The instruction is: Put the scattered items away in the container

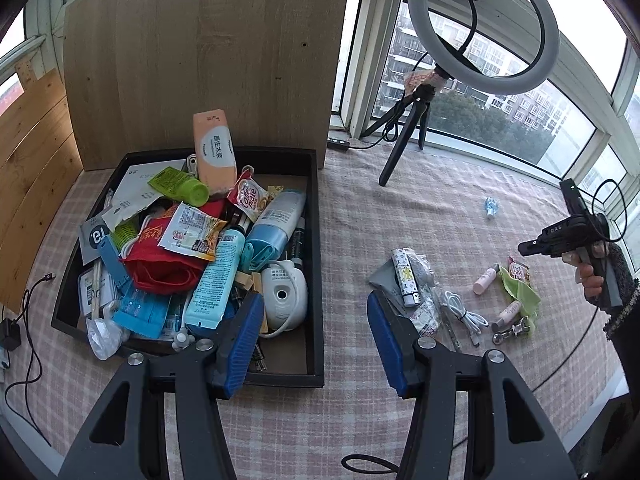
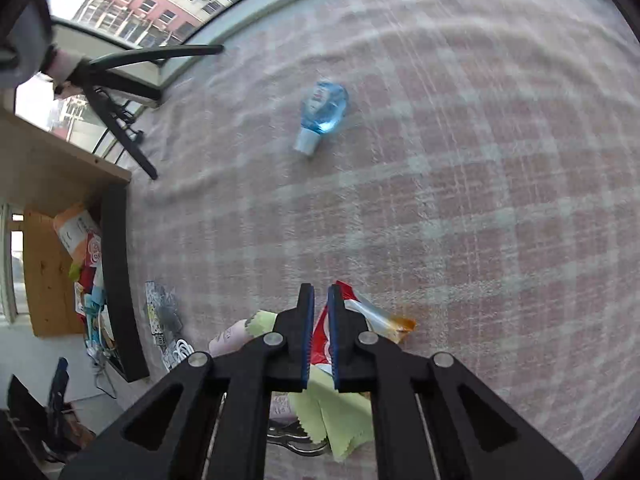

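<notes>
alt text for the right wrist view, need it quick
The right gripper is shut on a red and white snack packet above a checked cloth. A small blue bottle lies farther off.

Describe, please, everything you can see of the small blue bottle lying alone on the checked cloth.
The small blue bottle is clear, blue-tinted plastic, rounded in the body, with a red-and-white label and a short white cap. It lies on its side on the pink checked cloth, cap pointing towards the camera in the right wrist view. Nothing touches it but the cloth: it sits apart from the other loose items, beyond them towards the window, and far from the black tray.
</notes>
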Demonstrator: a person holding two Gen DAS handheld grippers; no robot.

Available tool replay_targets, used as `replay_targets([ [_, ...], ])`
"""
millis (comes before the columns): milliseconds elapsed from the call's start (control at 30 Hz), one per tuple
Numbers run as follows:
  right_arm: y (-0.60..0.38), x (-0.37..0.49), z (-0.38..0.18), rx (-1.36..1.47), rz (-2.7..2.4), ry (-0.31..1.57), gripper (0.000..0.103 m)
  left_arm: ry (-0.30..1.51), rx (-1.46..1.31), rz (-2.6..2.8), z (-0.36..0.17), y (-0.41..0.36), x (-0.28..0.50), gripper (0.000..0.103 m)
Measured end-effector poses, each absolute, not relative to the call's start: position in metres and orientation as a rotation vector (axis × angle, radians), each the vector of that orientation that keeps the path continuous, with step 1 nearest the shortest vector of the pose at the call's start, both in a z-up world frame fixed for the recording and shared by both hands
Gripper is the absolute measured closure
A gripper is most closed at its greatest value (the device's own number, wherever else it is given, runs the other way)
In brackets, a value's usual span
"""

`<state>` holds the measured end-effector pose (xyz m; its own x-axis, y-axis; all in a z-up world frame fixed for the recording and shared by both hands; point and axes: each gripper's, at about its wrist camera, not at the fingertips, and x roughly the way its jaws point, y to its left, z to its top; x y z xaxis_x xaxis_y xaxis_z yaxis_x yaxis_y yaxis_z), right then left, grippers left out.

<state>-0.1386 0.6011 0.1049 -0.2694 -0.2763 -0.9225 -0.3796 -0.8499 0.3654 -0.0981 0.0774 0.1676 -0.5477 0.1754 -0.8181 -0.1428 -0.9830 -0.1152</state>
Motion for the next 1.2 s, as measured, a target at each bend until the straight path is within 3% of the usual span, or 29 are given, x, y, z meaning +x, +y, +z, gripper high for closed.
replay_targets([
  [167,0.632,-0.175,0.105,-1.649,2.269,0.853,0.095,-0.043,-1.375,2.611,0.172,0.081,-0.099,0.052],
  [500,0.581,-0.249,0.03,-1.716,2.213,0.667,0.086,-0.056,-1.416,2.636,0.165,0.072,-0.098,0.052],
  [567,0.577,-0.245,0.029,-1.749,2.216,0.701,0.085,-0.056,-1.423,2.625,0.163,0.076,-0.098,0.052],
  [667,0.566,-0.23,0.039,-1.85,2.297,0.894,0.085,-0.01,-1.409,2.582,0.164,0.092,-0.1,0.052],
  [733,0.559,-0.207,0.065,-1.788,2.379,0.874,0.085,0.041,-1.387,2.55,0.165,0.108,-0.102,0.052],
  [800,0.553,-0.181,0.082,-1.762,2.444,0.891,0.078,0.099,-1.368,2.501,0.165,0.128,-0.107,0.052],
  [833,0.546,-0.169,0.085,-1.76,2.478,0.878,0.069,0.129,-1.353,2.474,0.165,0.14,-0.109,0.052],
  [867,0.54,-0.155,0.088,-1.763,2.503,0.825,0.061,0.16,-1.334,2.446,0.165,0.152,-0.112,0.052],
  [900,0.535,-0.14,0.091,-1.757,2.512,0.74,0.06,0.191,-1.315,2.416,0.163,0.166,-0.114,0.052],
  [1067,0.525,-0.063,0.094,-1.725,2.485,0.425,0.06,0.367,-1.277,2.258,0.14,0.234,-0.122,0.051],
  [1200,0.515,-0.041,0.089,-1.665,2.49,0.335,0.06,0.462,-1.313,2.16,0.11,0.281,-0.134,0.046],
])
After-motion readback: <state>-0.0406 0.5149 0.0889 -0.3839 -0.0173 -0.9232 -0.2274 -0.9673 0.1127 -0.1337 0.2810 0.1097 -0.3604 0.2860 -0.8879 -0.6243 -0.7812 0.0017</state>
